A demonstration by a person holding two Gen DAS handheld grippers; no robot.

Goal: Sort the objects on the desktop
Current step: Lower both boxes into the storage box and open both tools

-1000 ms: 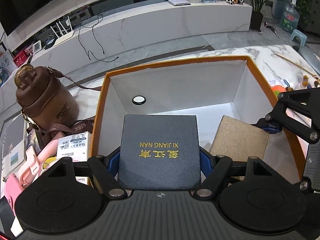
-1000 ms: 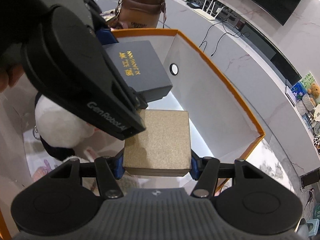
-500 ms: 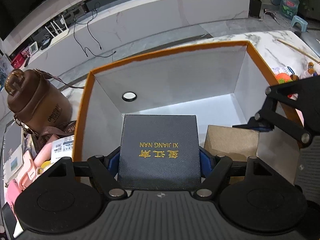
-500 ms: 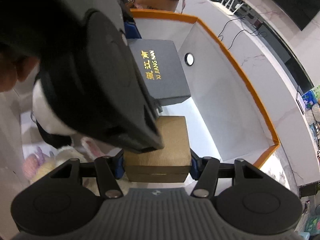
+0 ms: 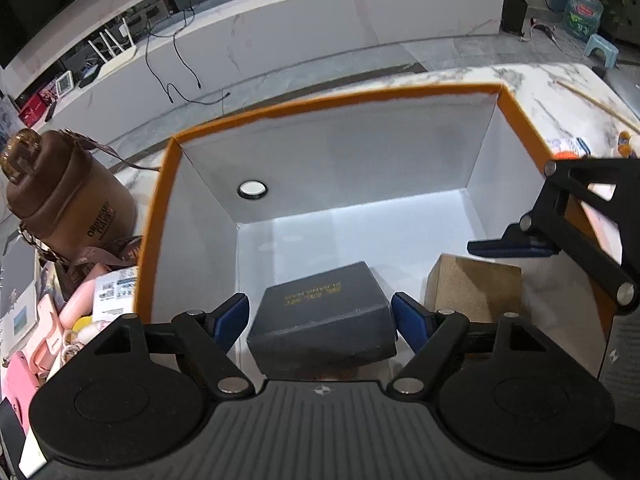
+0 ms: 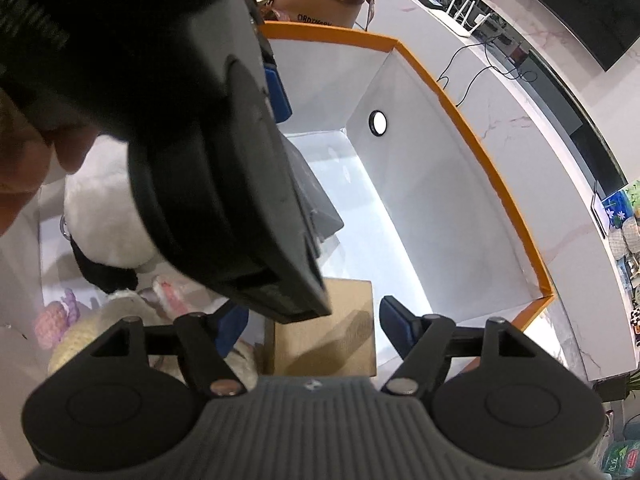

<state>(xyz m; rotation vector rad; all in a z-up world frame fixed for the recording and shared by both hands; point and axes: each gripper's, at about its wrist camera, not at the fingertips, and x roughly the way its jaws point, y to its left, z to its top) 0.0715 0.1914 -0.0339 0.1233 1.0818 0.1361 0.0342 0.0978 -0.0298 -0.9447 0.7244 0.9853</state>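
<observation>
Starting at the left edge of the left wrist view, a brown bottle with a strap stands outside the orange-rimmed box, with pink items and a labelled white packet below it. At lower centre, the left gripper is spread wide, its blue pads clear of the dark box with gold lettering, which rests tilted on the white floor of the orange-rimmed box, near its front wall. Just right of it sits the tan box, also on the floor. Above the tan box, at the right edge, the right gripper's blue finger hangs apart from it.

In the right wrist view, a white plush toy fills the left side, outside the box. The left gripper's black body covers the upper left and centre, hiding most of the dark box. At lower centre, the right gripper is released, pads apart on either side of the tan box. A round black-ringed hole marks the far wall.
</observation>
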